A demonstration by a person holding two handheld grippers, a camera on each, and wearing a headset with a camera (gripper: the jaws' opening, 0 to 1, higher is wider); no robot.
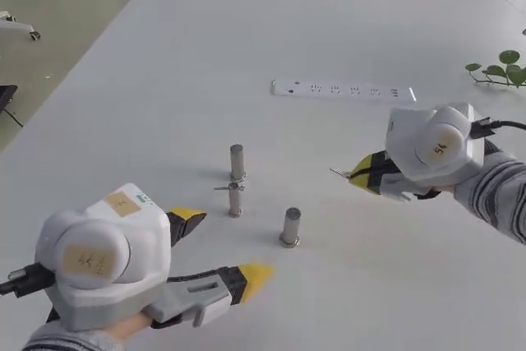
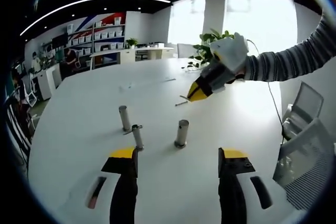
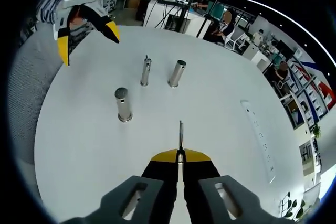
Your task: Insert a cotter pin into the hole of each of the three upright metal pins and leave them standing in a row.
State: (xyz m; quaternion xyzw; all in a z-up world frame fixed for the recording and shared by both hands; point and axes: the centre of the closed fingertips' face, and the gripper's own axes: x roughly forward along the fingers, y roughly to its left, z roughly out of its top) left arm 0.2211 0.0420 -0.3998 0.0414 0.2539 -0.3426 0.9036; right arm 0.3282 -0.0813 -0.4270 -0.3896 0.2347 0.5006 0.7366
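Observation:
Three upright metal pins stand on the white table [image 1: 246,63]: a far pin [image 1: 237,162], a middle pin [image 1: 235,200] with a cotter pin through its top, and a near-right pin [image 1: 291,227]. My right gripper [image 1: 359,177] hovers to their right, shut on a thin cotter pin [image 3: 180,134] that sticks out ahead of its yellow tips toward the pins. My left gripper [image 1: 220,246] sits low at the front left, open, its jaws [image 2: 178,157] framing the middle pin [image 2: 137,136] and near-right pin [image 2: 181,132] from a short way back.
A white power strip [image 1: 343,90] lies farther back on the table. A green plant [image 1: 500,67] sits at the right edge. Office chairs, shelves and desks stand beyond the table.

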